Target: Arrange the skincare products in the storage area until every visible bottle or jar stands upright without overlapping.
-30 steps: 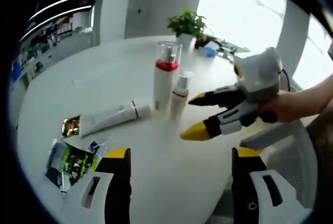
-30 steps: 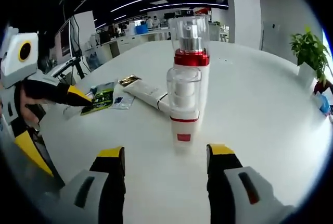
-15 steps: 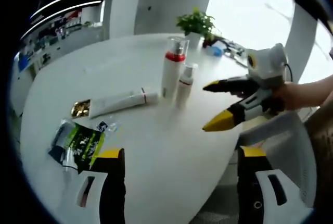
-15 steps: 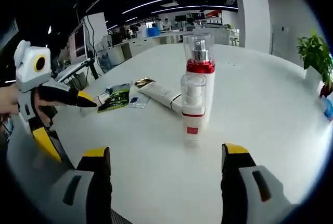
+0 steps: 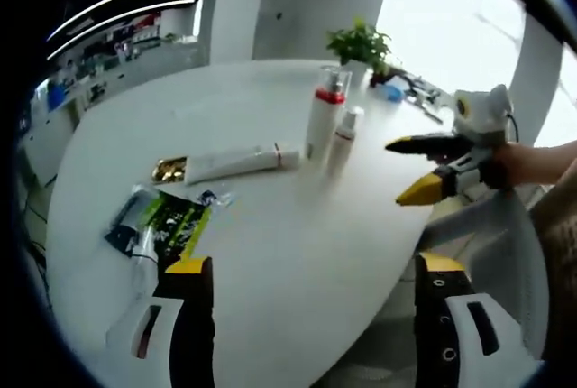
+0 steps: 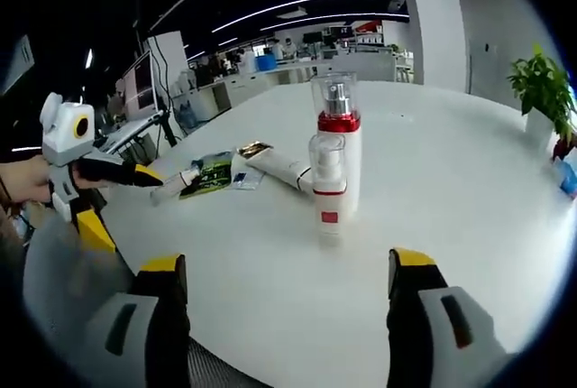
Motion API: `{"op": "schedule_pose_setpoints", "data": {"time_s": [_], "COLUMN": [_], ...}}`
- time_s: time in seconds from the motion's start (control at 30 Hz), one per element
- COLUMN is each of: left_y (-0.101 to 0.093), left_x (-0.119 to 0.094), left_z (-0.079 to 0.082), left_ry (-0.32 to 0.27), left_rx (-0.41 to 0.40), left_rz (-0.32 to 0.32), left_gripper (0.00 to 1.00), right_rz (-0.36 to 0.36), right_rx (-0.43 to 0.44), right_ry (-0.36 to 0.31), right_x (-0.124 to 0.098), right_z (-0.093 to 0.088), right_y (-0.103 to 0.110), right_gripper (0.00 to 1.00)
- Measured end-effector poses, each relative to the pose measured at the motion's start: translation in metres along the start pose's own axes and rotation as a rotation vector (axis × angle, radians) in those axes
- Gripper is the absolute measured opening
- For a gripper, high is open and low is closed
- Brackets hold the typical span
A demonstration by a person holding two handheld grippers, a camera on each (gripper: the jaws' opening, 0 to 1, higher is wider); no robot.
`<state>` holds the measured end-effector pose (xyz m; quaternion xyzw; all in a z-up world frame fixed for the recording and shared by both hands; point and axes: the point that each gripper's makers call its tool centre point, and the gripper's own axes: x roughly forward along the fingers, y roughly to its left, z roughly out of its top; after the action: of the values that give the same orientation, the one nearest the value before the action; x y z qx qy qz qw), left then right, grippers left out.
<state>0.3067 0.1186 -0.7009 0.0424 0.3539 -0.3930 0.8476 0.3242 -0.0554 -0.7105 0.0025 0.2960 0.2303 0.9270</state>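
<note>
Left gripper (image 5: pixel 311 316) spread, empty; right gripper (image 6: pixel 288 316) spread, empty. Landmark: tall red-collar pump bottle (image 6: pixel 336 149), upright on white table (image 5: pixel 297 226). Small pump bottle (image 6: pixel 328 185) upright, touching its front. Tube (image 5: pixel 236 162) lies flat beside it; sachets (image 5: pixel 167 226) beyond the tube.

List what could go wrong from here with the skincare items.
The small bottle stands tight against the tall pump bottle; a careless grab at either could topple both. The tube lies flat near them, so lifting it may swing it into the pair. Sachets near the table edge could slide off.
</note>
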Motion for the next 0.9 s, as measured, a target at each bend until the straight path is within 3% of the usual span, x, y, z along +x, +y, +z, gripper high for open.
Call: {"op": "schedule_pose_setpoints", "data": {"time_s": [0.9], "left_y": [0.012], "left_x": [-0.038], "left_z": [-0.021], "left_ry": [-0.019], "left_rx": [-0.041], "left_rz": [0.047], "left_gripper": [0.91], "right_rz": [-0.015], "right_rx": [0.025], "right_ry": [-0.072], "right_x": [-0.028], "right_z": [0.019], "right_y": [0.012], "right_gripper": [0.91]}}
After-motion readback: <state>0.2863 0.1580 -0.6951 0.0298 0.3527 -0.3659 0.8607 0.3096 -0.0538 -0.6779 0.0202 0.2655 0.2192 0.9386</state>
